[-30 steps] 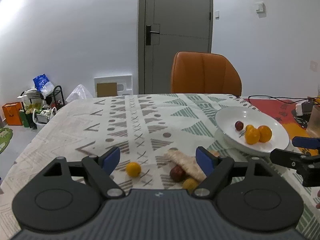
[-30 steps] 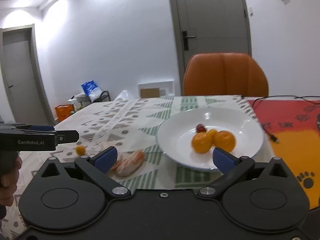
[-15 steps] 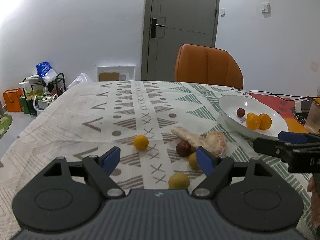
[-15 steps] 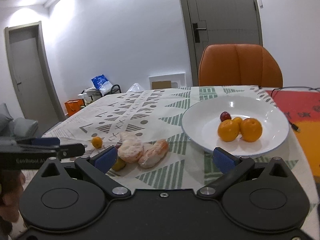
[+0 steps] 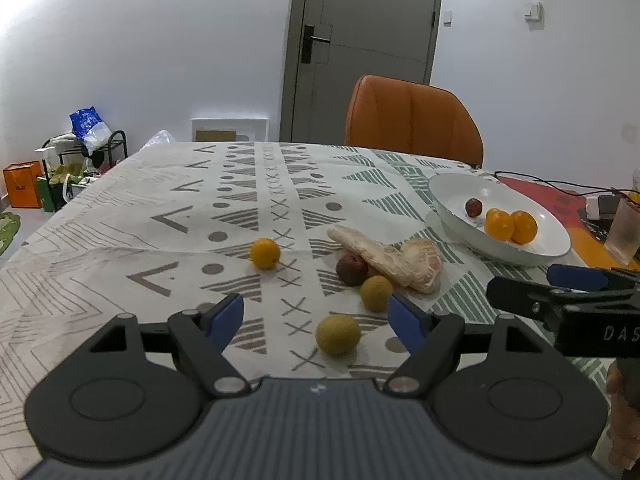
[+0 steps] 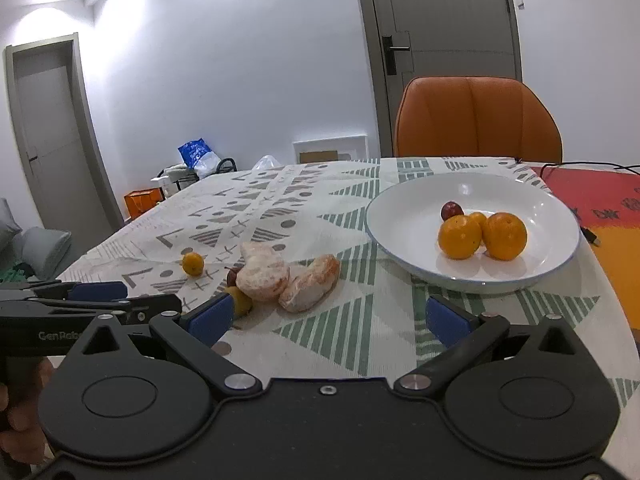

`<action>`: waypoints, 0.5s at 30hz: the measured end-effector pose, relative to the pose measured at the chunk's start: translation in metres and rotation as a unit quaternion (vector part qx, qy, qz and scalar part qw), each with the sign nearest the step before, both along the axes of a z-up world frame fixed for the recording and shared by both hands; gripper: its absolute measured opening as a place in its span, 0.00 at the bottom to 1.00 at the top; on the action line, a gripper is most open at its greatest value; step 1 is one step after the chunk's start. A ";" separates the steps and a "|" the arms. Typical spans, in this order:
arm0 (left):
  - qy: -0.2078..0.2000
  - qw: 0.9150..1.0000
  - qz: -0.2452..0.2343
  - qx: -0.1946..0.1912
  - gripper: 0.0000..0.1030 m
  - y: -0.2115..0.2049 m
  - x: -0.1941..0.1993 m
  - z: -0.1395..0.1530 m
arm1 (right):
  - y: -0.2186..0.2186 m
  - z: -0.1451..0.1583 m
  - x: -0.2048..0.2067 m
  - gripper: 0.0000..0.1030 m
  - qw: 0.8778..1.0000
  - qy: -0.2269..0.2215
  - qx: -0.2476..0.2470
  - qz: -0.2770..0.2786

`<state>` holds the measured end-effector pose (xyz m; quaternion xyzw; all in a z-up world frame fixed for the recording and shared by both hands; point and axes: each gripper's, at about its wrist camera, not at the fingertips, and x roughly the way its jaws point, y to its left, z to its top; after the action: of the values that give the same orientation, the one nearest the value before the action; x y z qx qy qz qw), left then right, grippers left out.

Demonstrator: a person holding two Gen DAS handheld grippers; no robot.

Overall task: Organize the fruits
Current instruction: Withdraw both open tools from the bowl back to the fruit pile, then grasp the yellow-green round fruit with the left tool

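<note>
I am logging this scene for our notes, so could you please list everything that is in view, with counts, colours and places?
white plate: 1, white, right side of the table
oranges: 2 large and 1 smaller behind, orange, in the plate
dark red fruit: 1, in the plate, behind the oranges
peeled citrus pieces: 2, pale orange, on the cloth left of the plate
small orange fruit: 1, orange, alone on the cloth
yellow-green fruits: 2, near the left gripper
dark red fruit on the cloth: 1, against the peeled pieces
tablecloth: 1, patterned white, grey and green
chair: 1, orange, behind the table
left gripper: open, empty
right gripper: open, empty
</note>
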<state>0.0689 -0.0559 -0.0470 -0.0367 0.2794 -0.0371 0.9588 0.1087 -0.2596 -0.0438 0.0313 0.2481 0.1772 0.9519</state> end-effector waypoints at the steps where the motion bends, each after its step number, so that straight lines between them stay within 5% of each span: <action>1: 0.002 1.000 -0.002 0.000 0.75 -0.001 0.001 -0.001 | 0.000 -0.001 0.000 1.00 1.000 0.001 0.000 0.001; 12: 0.031 1.000 -0.001 -0.003 0.56 -0.008 0.014 -0.015 | 0.001 -0.008 0.008 0.97 1.000 0.021 -0.004 0.009; 15: 0.039 0.999 -0.003 -0.001 0.41 -0.011 0.017 -0.019 | 0.001 -0.010 0.011 0.97 1.000 0.024 -0.002 0.014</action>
<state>0.0859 -0.0667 -0.0657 -0.0381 0.3168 -0.0383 0.9470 0.1202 -0.2582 -0.0540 0.0301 0.2720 0.1888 0.9431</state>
